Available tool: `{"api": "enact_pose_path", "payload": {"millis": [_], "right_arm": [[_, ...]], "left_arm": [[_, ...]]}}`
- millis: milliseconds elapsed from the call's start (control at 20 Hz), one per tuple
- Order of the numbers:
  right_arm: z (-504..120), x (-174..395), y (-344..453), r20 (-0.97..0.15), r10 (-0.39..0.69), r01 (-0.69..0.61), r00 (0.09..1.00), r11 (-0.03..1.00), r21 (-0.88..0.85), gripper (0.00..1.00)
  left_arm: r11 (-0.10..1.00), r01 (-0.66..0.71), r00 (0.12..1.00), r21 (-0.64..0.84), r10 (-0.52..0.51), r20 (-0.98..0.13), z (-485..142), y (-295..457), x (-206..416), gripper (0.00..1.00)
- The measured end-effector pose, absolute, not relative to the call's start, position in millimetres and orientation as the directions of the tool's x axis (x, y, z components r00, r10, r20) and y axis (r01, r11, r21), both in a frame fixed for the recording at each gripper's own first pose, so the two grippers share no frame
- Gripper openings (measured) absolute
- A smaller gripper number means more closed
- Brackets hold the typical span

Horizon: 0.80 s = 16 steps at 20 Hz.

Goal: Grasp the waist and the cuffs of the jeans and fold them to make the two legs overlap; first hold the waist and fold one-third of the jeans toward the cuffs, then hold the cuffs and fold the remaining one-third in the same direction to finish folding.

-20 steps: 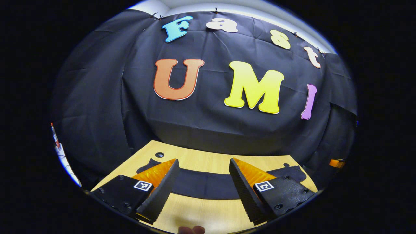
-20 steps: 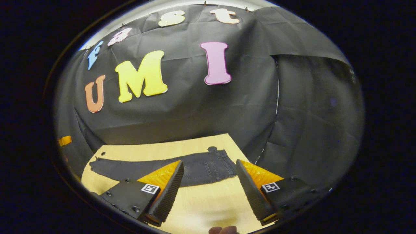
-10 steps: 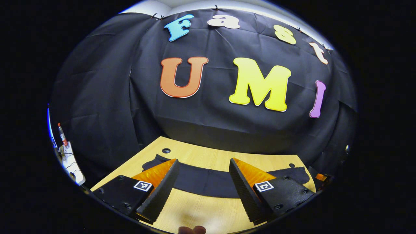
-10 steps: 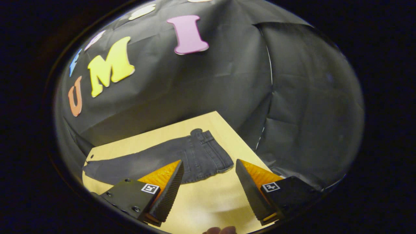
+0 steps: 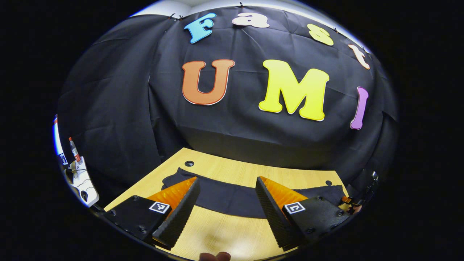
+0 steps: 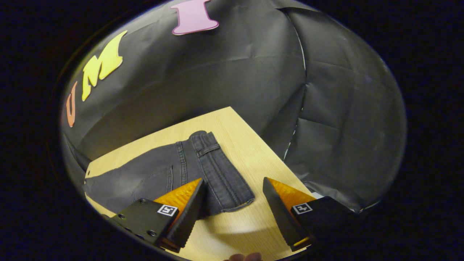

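Dark grey jeans (image 6: 170,174) lie flat along the wooden table (image 6: 253,159). In the right gripper view the waist (image 6: 221,174) is nearest, just beyond my right gripper (image 6: 232,206), which hangs open above the table with its left finger over the jeans' near edge. In the left gripper view the jeans (image 5: 224,197) stretch across as a dark band, cuffs at the left end (image 5: 172,179). My left gripper (image 5: 226,208) is open above the table, short of the jeans, holding nothing.
The wooden table (image 5: 232,174) has a round hole (image 5: 189,163) near the far left corner and a dark spot (image 5: 328,182) at the far right. A white device (image 5: 81,177) stands off the table's left side. The black cloth wall rises behind.
The right gripper has moved in and tilted down toward the waist, which looks much larger and closer. The left gripper has shifted slightly left. Both stay open.
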State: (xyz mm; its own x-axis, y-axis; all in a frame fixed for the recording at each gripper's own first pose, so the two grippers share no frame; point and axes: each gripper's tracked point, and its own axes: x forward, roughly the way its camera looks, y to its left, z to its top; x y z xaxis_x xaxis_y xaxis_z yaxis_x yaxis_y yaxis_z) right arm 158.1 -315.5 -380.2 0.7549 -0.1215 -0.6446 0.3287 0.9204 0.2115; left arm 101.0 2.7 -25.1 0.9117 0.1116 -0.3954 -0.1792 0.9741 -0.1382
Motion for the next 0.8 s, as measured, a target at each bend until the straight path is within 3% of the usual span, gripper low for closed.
{"api": "enact_pose_path", "payload": {"millis": [50,200,350,500,600,650,700,800], "right_arm": [[-385.5,159.1,-313.5,-0.654,-0.106,0.318,0.749,0.923,0.215,0.98],[-386.0,160.5,-306.1,-0.646,-0.061,0.305,0.761,0.912,0.274,0.73],[-393.8,157.5,-299.1,-0.662,-0.019,0.310,0.749,0.894,0.325,0.65],[-383.1,164.3,-296.1,-0.660,-0.022,0.319,0.751,0.887,0.334,0.29],[-377.1,158.6,-297.0,-0.683,-0.034,0.338,0.730,0.886,0.316,0.18],[-369.0,160.6,-297.6,-0.678,-0.047,0.360,0.733,0.873,0.329,0.18],[-361.5,158.3,-297.3,-0.676,-0.057,0.364,0.734,0.874,0.322,0.00],[-331.5,157.6,-290.6,-0.653,-0.072,0.345,0.754,0.889,0.300,0.04]], "left_arm": [[0.973,-0.182,0.909,-0.143,0.111,-0.402,-26.9,2.7,101.1,0.99],[0.962,-0.205,0.900,-0.182,0.113,-0.420,-33.3,5.8,103.5,0.99],[0.946,-0.229,0.890,-0.230,0.108,-0.442,-44.3,12.1,104.2,0.99],[0.927,-0.257,0.883,-0.273,0.111,-0.456,-50.8,23.7,101.3,0.99],[0.926,-0.262,0.883,-0.272,0.117,-0.454,-52.1,34.2,95.5,0.99],[0.927,-0.265,0.885,-0.267,0.124,-0.449,-50.5,41.9,94.8,0.99],[0.927,-0.269,0.887,-0.263,0.132,-0.442,-49.1,50.4,94.0,0.99],[0.924,-0.278,0.893,-0.264,0.147,-0.426,-48.7,66.5,93.2,0.99]]}}
